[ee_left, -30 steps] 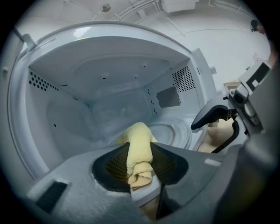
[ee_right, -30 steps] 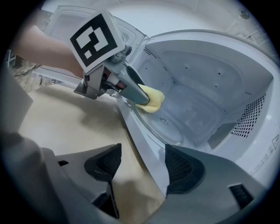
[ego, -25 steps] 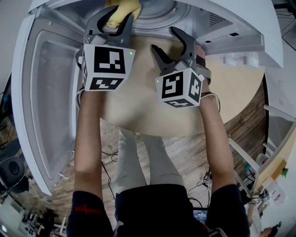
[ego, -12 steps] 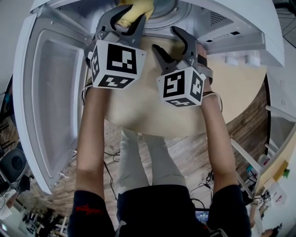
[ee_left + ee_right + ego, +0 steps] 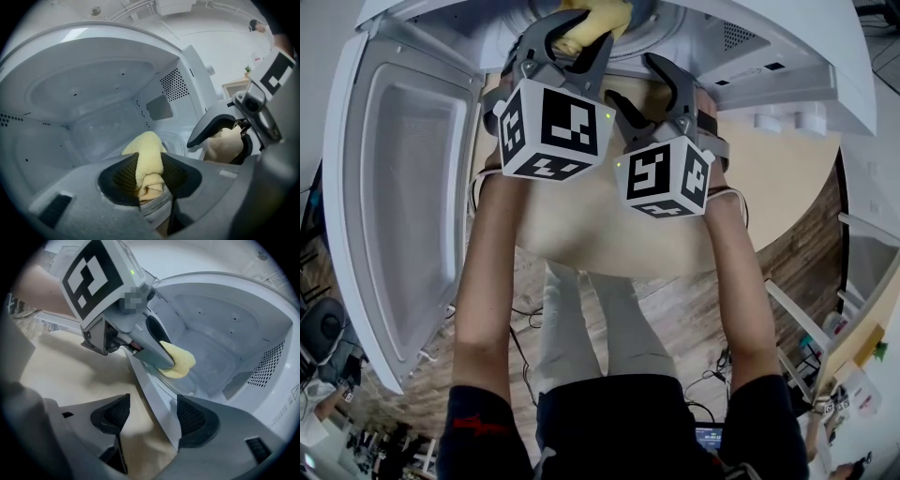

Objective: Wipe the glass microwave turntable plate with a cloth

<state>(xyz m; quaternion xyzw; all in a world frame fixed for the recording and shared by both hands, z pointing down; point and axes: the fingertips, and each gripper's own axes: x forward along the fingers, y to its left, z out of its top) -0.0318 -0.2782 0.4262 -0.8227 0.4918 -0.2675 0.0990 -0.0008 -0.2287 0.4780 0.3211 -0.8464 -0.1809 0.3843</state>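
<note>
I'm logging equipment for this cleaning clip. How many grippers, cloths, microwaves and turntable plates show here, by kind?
Grippers, the left gripper and the right gripper: 2
yellow cloth: 1
microwave: 1
glass turntable plate: 1
Total: 5

Cloth [image 5: 605, 17] cut off at head view's top edge; turntable plate [image 5: 176, 143] mostly hidden beneath it

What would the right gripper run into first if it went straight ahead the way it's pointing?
Most likely the microwave's front sill, which crosses the gap between the open jaws of the right gripper. The glass turntable plate lies beyond it, though depth is unclear.
</note>
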